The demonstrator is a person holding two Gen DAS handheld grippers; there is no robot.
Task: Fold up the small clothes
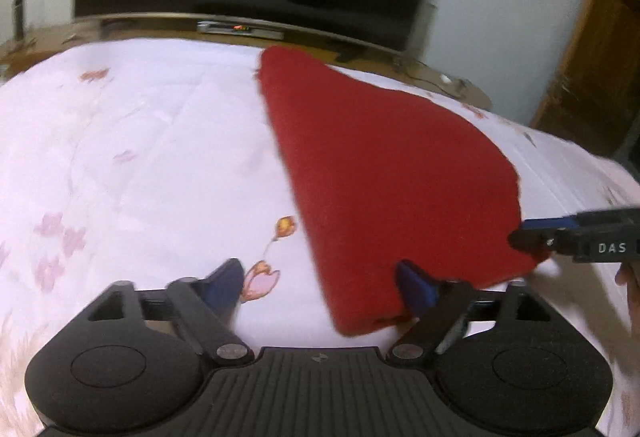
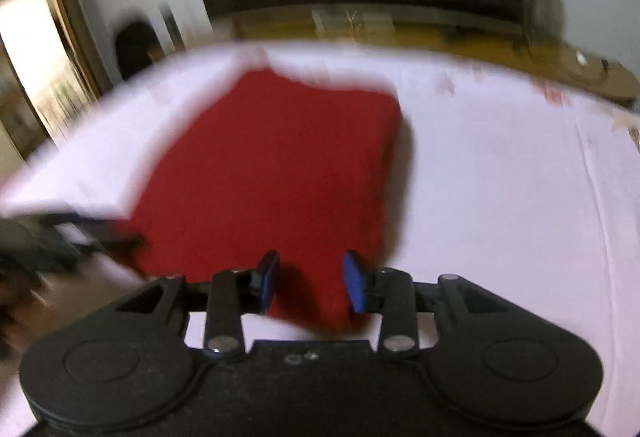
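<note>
The bed [image 1: 132,141], under a pale pink flowered cover, lies bare across its whole left half, and wide to the right of the cloth in the right wrist view; a wooden ledge [image 1: 132,21] runs along its far edge; the red cloth [image 1: 384,173] lies folded flat near the bed's near edge, thick and plain, its far corners blurred; the left gripper [image 1: 320,283] stands wide, grasping nothing, one finger at the cloth's near corner; the right gripper [image 2: 310,283] is partly closed astride the near edge; whether its pads press I cannot tell.
</note>
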